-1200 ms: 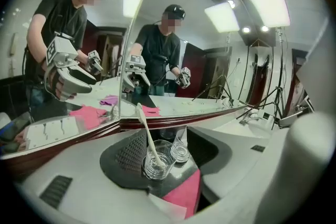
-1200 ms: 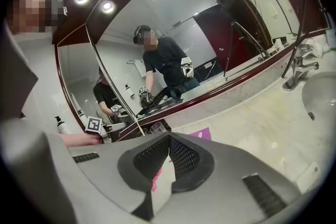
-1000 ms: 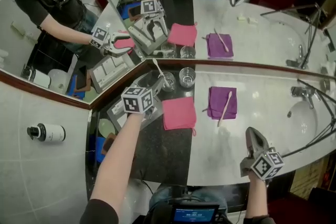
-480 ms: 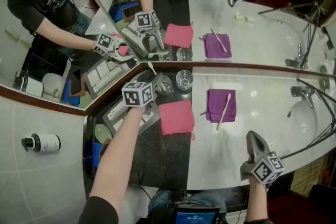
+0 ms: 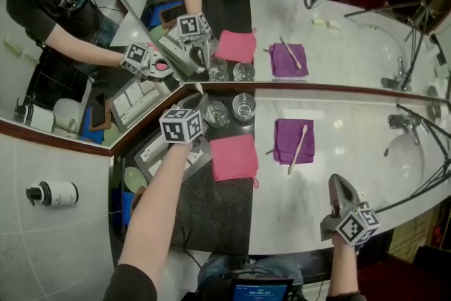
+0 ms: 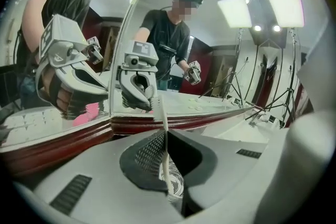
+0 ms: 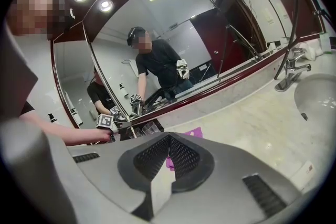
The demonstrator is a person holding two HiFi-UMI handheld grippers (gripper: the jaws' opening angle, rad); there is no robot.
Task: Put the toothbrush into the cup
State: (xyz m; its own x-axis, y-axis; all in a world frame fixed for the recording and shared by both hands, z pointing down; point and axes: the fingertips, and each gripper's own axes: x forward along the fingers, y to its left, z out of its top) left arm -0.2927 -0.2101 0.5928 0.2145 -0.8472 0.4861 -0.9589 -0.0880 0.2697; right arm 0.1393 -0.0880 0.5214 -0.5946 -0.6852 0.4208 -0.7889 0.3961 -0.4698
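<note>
One white bottle with a dark cap shows at far left, on pale tiles and well apart from everything else.

Right of it, the left gripper reaches to the far side of the counter, close to the mirror. Its jaws have just been closing, and a toothbrush is between them: the pads pinch its thin white handle, which stands nearly upright. In the left gripper view the handle's lower end comes down to the mouth of the left cup, a clear glass right below the jaws; whether the end is inside the glass I cannot tell. Just beside it on the right stands the right cup, also clear glass, upright.

Nearer than the cups, a pink cloth lies flat on the dark part of the counter.

Further right, on the pale marble, lies a purple cloth with a second toothbrush resting on it at a slant, one end past the cloth's near edge.

Right of that and nearer, the right gripper hangs over the near part of the counter, its jaws pressed together with nothing between them, pointing towards the purple cloth.

At far right are the faucet and the sink.
</note>
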